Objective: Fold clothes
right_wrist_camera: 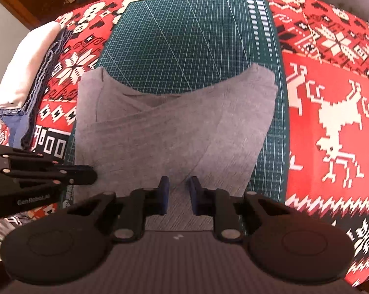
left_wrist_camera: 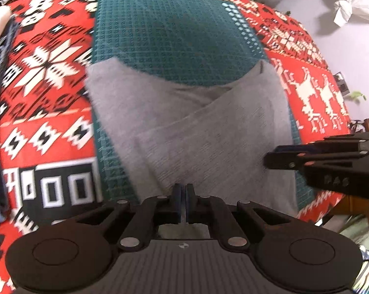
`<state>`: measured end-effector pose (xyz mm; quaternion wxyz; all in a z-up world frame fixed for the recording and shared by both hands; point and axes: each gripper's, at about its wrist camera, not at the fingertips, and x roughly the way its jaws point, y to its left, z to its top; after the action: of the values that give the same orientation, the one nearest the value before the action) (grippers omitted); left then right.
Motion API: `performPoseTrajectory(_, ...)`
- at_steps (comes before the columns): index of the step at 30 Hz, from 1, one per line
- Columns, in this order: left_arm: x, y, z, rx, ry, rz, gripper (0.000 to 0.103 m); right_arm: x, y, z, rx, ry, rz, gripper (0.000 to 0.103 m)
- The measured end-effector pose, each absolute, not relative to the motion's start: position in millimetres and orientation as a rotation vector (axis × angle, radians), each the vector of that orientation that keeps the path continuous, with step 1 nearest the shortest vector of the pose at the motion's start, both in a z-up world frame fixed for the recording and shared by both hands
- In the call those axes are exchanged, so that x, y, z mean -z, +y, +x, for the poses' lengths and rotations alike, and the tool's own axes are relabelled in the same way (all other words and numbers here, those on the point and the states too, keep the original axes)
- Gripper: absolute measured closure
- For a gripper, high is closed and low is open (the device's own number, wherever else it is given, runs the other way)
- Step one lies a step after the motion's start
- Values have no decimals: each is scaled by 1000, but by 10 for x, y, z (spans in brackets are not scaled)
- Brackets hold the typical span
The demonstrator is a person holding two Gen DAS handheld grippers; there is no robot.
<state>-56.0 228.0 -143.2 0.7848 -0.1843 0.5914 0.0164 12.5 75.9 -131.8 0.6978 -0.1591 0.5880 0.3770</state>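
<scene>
The grey garment [right_wrist_camera: 174, 127] lies partly folded on the green cutting mat [right_wrist_camera: 184, 36], straight ahead of both grippers. Left gripper [left_wrist_camera: 183, 203]: pads nearly together, whether they pinch cloth is unclear. Right gripper [right_wrist_camera: 179, 196]: jaws apart over the near hem, which its body hides.

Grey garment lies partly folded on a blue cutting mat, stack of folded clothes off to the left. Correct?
Not quite: the cutting mat is green, not blue, as the right wrist view shows. The rest holds: the grey garment lies partly folded on it, and the stack of folded clothes sits off to the left.
</scene>
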Motion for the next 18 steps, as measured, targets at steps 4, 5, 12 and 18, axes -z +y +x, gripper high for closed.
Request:
performPoseTrajectory(4, 1395, 2377, -627, -68, 1279, -436, 99, 1302, 688, 62, -843, 1320, -373, 81)
performPoseTrajectory(5, 1367, 2380, -639, -73, 1274, -445, 99, 1294, 668, 45, -842, 1322, -381, 80)
performPoseTrajectory(12, 1248, 2163, -559, 36, 1254, -475, 96, 1299, 601, -29, -830, 1330, -424, 69)
performPoseTrajectory(18, 1418, 1923, -473, 28, 1309, -390, 84, 1445, 677, 28, -792, 1331, -458, 54)
